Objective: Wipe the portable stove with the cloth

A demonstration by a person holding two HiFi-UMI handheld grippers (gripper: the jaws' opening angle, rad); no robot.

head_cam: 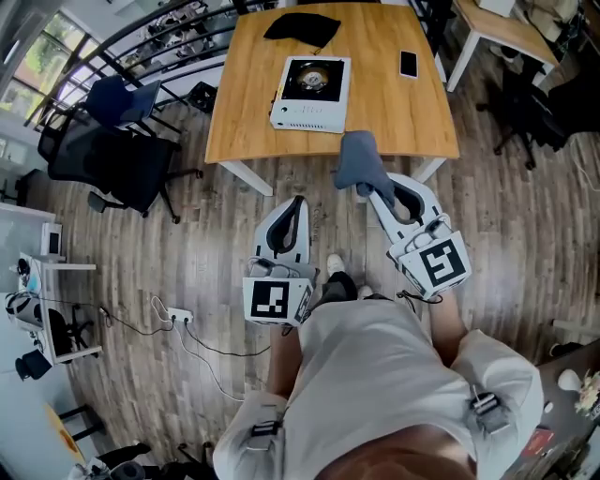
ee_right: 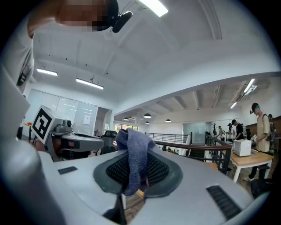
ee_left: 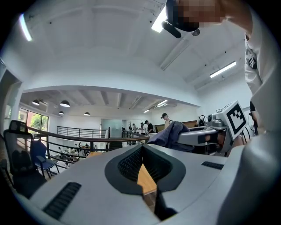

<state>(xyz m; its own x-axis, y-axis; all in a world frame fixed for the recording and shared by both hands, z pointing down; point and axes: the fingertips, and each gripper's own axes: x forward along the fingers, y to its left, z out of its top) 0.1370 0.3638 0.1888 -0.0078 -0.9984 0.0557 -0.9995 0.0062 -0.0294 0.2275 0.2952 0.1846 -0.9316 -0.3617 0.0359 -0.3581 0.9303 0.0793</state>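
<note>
The white portable stove (head_cam: 310, 92) sits on the wooden table (head_cam: 244, 122), near its front edge. My right gripper (head_cam: 372, 191) is shut on a blue-grey cloth (head_cam: 360, 162), which hangs in the air just off the table's front edge. In the right gripper view the cloth (ee_right: 134, 160) drapes between and over the jaws. My left gripper (head_cam: 297, 201) is held over the floor in front of the table, shut with nothing in it. In the left gripper view its jaws meet at their tips, and the cloth (ee_left: 169, 134) shows at the right.
A black cloth (head_cam: 302, 27) lies at the table's far side and a phone (head_cam: 408, 64) at its right. Dark office chairs (head_cam: 122, 159) stand to the left. A power strip (head_cam: 178, 316) with cables lies on the wood floor. Another desk (head_cam: 497, 28) is at the back right.
</note>
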